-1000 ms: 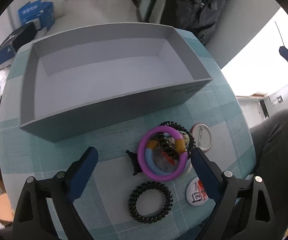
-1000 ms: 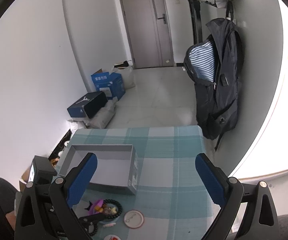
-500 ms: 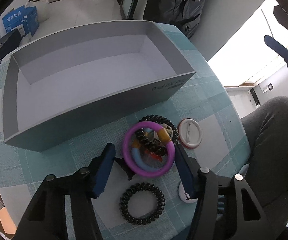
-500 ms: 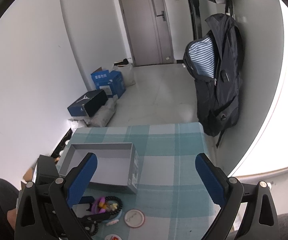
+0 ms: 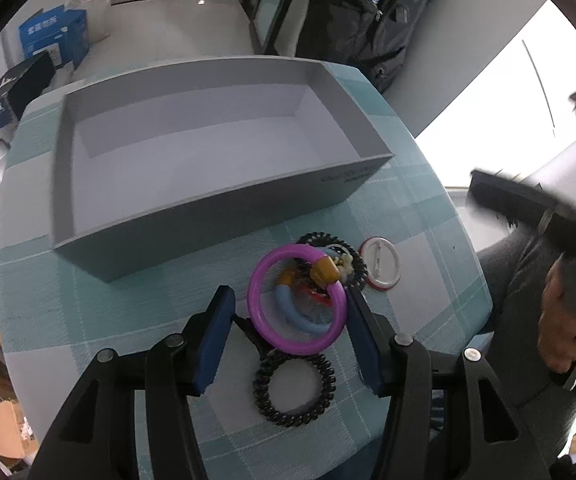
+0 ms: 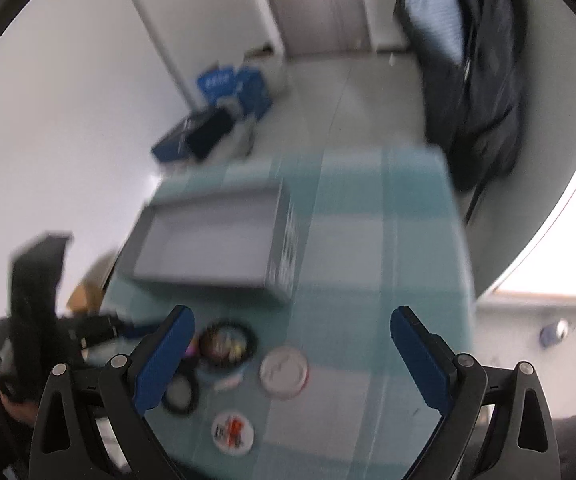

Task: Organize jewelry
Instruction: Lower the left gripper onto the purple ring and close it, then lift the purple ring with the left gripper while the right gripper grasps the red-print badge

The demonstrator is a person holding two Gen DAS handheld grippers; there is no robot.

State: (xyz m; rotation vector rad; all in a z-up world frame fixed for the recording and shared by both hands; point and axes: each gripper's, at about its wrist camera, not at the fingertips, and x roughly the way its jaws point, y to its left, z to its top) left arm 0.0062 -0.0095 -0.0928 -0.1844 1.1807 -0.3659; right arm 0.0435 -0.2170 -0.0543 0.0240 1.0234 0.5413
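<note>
Nearest in the left wrist view: the left gripper (image 5: 289, 322), pointing steeply down at the checked tablecloth (image 5: 88, 320), w/ its blue pads (image 5: 214, 340) either side of a purple ring (image 5: 296, 298). Jaws have just been closing in on that ring; right pad looks to be at the ring's edge, left pad has a small gap, so can't tell if it's really clamped yet. Under/behind the gripper lies a black coil hair tie (image 5: 293, 390), flat on the cloth & free. Inside the purple ring: a light blue curved piece (image 5: 291, 314), an orange-yellow bead (image 5: 325, 270) & sth red, too small to tell. A second black coil tie (image 5: 333, 246) sits just behind the ring, partly under it. Just right of that, a white round badge w/ red rim (image 5: 379, 268), pin side up. Further back, touching nothing, a big grey open box (image 5: 216, 216), shallow, no jewelry in it. Far right: a person's hand (image 5: 563, 328) on the other tool, blurred. Right wrist view is blurred: right gripper (image 6: 289, 360) hangs above the table w/ jaws spread wide, nothing between them; below it the same badge (image 6: 284, 372) & another printed badge (image 6: 232, 432) nearer the table edge. Beyond the table: blue cartons (image 5: 54, 36) on the floor, a dark backpack (image 5: 375, 12) against the wall.
</note>
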